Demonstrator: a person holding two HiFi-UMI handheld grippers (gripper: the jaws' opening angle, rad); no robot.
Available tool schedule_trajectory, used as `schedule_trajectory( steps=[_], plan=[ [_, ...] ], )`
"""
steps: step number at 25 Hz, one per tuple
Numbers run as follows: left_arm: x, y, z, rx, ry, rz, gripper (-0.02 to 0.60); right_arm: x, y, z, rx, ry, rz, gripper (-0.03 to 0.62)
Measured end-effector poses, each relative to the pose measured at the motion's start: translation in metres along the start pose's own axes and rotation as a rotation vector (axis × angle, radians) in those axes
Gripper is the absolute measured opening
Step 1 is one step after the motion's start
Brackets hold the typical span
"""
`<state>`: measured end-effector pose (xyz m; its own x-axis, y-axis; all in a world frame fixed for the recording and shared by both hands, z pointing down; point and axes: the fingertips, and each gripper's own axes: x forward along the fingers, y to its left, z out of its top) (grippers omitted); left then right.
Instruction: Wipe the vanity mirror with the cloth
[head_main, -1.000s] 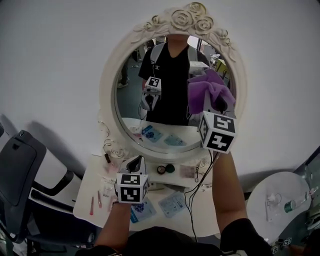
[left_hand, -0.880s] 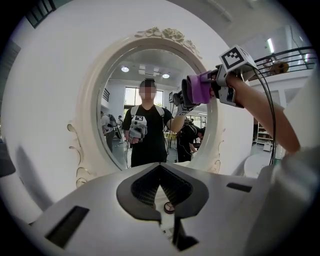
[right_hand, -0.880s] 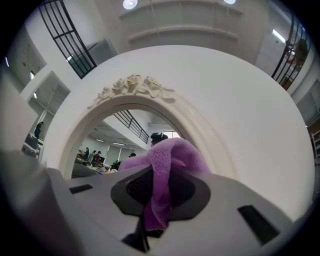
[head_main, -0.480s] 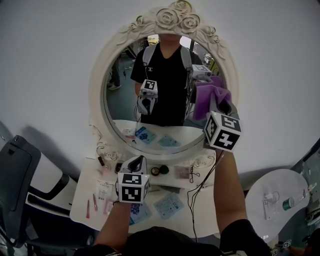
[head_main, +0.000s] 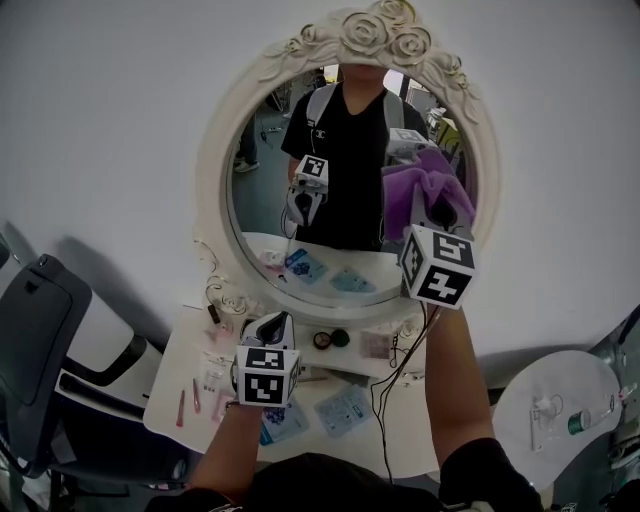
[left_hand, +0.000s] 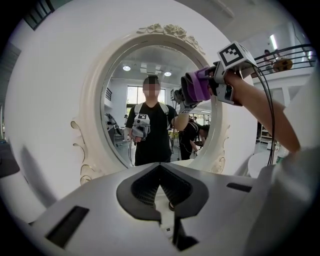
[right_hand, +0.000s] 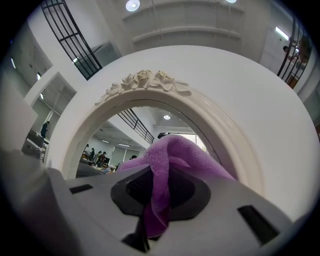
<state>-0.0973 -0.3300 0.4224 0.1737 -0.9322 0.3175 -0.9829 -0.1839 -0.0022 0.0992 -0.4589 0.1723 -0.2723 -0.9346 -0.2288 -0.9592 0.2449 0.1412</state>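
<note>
Head view: the right gripper (head_main: 432, 212) is clenched on a bunched, fluffy purple cloth (head_main: 440, 178), held against the right side of the vanity mirror (head_main: 262, 190). The mirror is oval and upright, its long axis vertical, with carved roses (head_main: 375, 32) on top of its white frame. The left gripper (head_main: 270, 328) hangs low with its jaws together and empty. The print on the reflected shirt is too small to read.

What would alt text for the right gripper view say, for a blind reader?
The right gripper is shut on a fluffy purple cloth, held up close to an oval vanity mirror with a cream rose-carved frame. The glass reflects a bright indoor hall.
</note>
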Motion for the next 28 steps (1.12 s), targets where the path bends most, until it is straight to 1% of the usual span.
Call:
schedule_trajectory(
  steps=[12, 17, 24, 28],
  plan=[
    [-0.027, 0.047, -0.022, -0.053, 0.022, 0.116, -0.003, 0.017, 0.080, 0.011, 0.006, -0.064, 0.129, 0.055],
    [-0.040, 0.066, -0.028, -0.069, 0.028, 0.162, -0.003, 0.024, 0.116, 0.013, 0.009, -0.071, 0.190, 0.055],
    [-0.061, 0.091, -0.036, -0.088, 0.029, 0.224, -0.003, 0.035, 0.170, 0.014, -0.006, -0.084, 0.260, 0.055],
    [-0.071, 0.102, -0.040, -0.100, 0.026, 0.251, -0.003, 0.042, 0.204, 0.014, -0.037, -0.080, 0.304, 0.055]
  ],
)
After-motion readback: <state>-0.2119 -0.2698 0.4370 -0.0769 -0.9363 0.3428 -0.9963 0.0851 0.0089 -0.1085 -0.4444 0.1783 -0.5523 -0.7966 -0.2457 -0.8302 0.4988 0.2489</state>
